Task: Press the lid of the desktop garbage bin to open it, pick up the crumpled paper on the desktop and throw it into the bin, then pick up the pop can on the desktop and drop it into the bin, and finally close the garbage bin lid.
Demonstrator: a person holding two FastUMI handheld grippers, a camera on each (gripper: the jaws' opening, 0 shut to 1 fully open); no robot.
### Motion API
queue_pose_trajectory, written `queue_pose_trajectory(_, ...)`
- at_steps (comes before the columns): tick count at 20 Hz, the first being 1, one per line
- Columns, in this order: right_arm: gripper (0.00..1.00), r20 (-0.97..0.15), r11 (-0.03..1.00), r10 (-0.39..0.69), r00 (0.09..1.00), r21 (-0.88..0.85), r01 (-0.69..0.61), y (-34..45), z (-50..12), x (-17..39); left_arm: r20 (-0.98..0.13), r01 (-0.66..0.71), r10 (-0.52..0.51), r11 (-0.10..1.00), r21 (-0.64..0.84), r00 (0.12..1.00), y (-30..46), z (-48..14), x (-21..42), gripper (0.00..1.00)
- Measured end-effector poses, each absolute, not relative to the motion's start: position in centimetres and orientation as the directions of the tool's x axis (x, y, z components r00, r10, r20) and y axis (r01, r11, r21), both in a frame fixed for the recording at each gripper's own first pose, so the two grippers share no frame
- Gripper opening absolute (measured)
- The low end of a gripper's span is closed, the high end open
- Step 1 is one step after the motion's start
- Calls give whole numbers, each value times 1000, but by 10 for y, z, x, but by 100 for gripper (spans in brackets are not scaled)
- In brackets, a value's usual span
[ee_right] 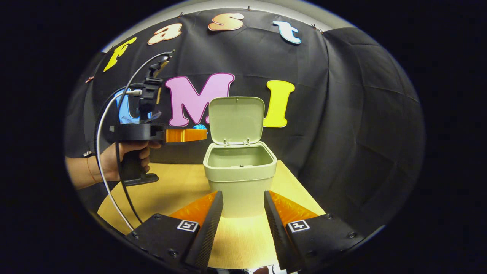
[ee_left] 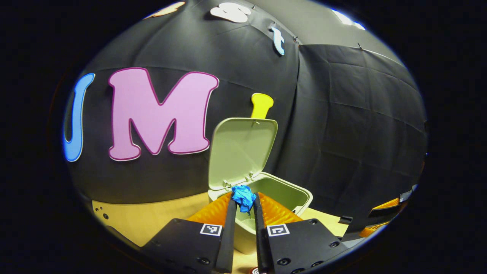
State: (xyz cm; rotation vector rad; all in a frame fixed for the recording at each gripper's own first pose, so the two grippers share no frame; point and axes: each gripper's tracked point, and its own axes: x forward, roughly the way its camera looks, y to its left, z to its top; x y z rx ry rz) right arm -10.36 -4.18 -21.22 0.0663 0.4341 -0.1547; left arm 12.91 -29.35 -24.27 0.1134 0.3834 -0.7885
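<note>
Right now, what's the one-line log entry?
bin: lid open | left claw: shut on crumpled paper, near bin | right claw: open, empty

Pale green plastic bin (ee_right: 239,179) on the wooden desk (ee_right: 179,190): mouth open and unobstructed from above. Its upright hinged lid (ee_right: 236,120) blocks approach from behind; desk beside the bin lies free.

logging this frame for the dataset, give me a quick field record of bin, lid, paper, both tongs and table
bin: pale green bin standing on the wooden table
lid: lid hinged up at the back, open
paper: blue crumpled paper pinched at the tips of the left tongs, raised near the bin's rim
left tongs: shut on the paper, held by a hand left of the bin
right tongs: right tongs open, holding nothing, pointed at the bin's front
</note>
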Motion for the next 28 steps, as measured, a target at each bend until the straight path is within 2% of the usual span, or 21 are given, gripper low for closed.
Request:
queue_pose_trajectory(8, 70, -436, 981, -155, 887, 35, 189, -55, -217, -112, -484, 698, -636, 713, -70, 601, -325, -294, 146, 27)
queue_pose_trajectory(11, 70, -441, 981, -158, 883, 35, 193, -59, -218, -113, -508, 693, -618, 719, -55, 601, -328, -305, 149, 32)
queue_pose_trajectory(15, 70, -443, 979, -165, 881, 38, 202, -63, -220, -114, -506, 706, -631, 706, -57, 589, -333, -307, 143, 45)
queue_pose_trajectory(21, 70, -452, 978, -162, 877, 46, 204, -64, -226, -116, -503, 706, -628, 707, -48, 594, -332, -308, 144, 58)
queue_pose_trajectory(25, 70, -460, 980, -152, 875, 43, 192, -61, -232, -115, -499, 706, -629, 707, -47, 596, -332, -306, 143, 64)
queue_pose_trajectory(28, 70, -483, 985, -124, 867, 45, 166, -54, -248, -114, -488, 707, -635, 706, -51, 599, -327, -299, 138, 64)
